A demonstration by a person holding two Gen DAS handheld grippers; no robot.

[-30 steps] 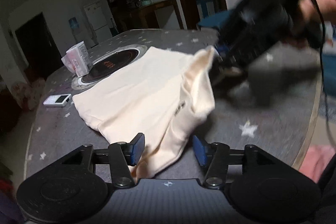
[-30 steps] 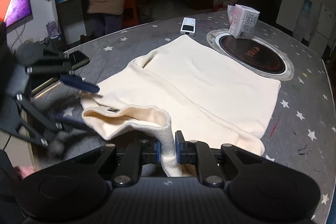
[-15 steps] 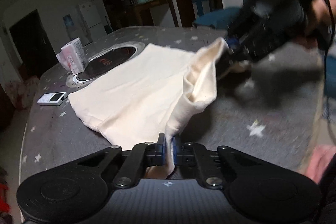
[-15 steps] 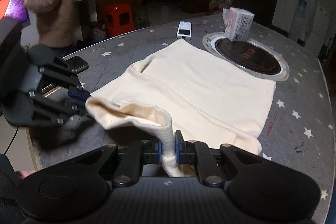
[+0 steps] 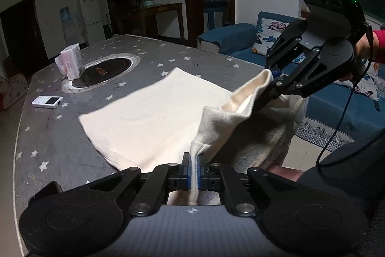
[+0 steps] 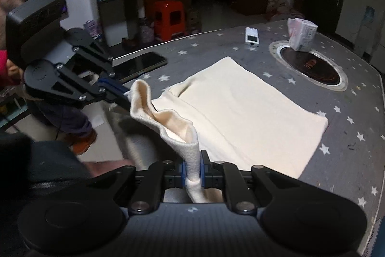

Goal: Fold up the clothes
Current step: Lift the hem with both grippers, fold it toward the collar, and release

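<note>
In the left wrist view, the left gripper (image 5: 193,171) is pinching a fold of the cream garment (image 5: 154,122) between its fully closed fingers, lifted above the near edge of the table (image 5: 48,136). The rest of the garment is lying flat across the table's middle. The right gripper (image 5: 274,86) is clamping the raised edge of the same garment beyond the table's right edge. A box (image 5: 71,62) is standing by the round burner (image 5: 105,69), and a remote (image 5: 47,102) is lying near the left edge.

In the right wrist view, the right gripper (image 6: 193,171) is squeezing a strip of the garment (image 6: 240,107), fingers closed tight on it. The left gripper (image 6: 125,98) is gripping the other raised end. A phone (image 6: 138,64) is lying near the table's (image 6: 356,148) far left edge.
</note>
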